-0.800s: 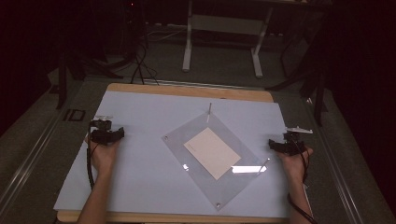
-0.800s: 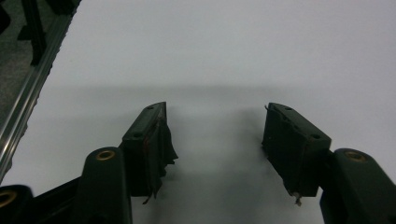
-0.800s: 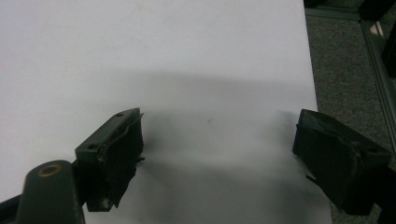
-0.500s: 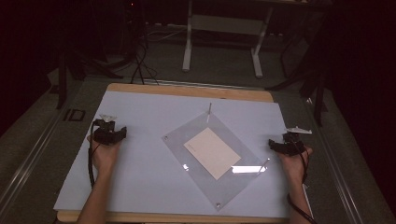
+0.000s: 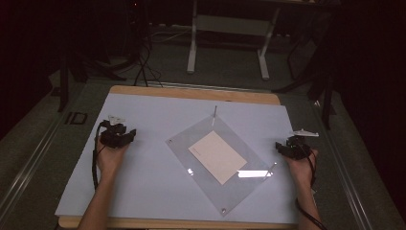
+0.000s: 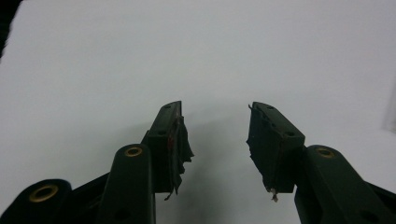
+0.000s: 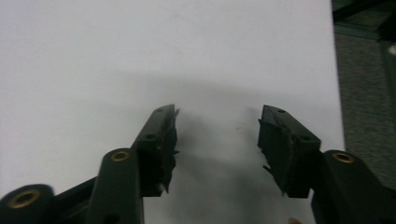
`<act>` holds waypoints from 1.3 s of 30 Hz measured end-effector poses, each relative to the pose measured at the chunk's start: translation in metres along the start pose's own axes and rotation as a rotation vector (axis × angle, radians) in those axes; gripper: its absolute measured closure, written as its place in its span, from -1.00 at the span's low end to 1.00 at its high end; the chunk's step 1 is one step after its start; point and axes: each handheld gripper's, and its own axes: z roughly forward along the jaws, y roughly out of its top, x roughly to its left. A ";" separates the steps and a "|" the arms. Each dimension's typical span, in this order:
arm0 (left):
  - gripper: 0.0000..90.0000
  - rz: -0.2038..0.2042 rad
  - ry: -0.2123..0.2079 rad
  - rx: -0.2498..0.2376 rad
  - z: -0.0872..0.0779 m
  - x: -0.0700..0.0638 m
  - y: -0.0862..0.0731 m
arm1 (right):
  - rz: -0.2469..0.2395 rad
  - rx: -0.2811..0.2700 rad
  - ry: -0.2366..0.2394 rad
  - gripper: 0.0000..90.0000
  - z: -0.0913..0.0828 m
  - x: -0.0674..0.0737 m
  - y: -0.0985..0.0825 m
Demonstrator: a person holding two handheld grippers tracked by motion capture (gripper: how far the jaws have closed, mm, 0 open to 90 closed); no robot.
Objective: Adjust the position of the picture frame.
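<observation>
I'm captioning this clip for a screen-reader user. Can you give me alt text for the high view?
A clear plastic sheet with a tan card on it lies turned like a diamond at the middle of a white table. The left gripper and right gripper, each held in a hand, rest open on either side, touching neither.

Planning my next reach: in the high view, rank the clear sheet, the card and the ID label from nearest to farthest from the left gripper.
From the left gripper, jaws open and empty:
1. ID label, on the floor off the table's left edge, on its outer side, though the sheet is nearly as close.
2. Clear sheet, its left corner toward table centre.
3. Card, lying on the sheet's middle.
</observation>
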 end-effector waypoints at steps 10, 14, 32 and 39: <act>0.21 0.048 -0.113 -0.037 0.000 -0.026 0.021 | -0.018 -0.067 0.133 0.13 -0.029 0.003 0.005; 0.22 0.073 -0.135 -0.043 0.003 -0.034 0.030 | -0.040 -0.085 0.176 0.14 -0.041 0.009 0.010; 0.28 0.063 -0.229 -0.052 0.026 -0.062 0.059 | -0.141 -0.109 0.273 0.12 -0.069 0.042 0.018; 0.27 0.083 -0.253 -0.062 0.036 -0.072 0.070 | -0.164 -0.103 0.288 0.14 -0.073 0.049 0.008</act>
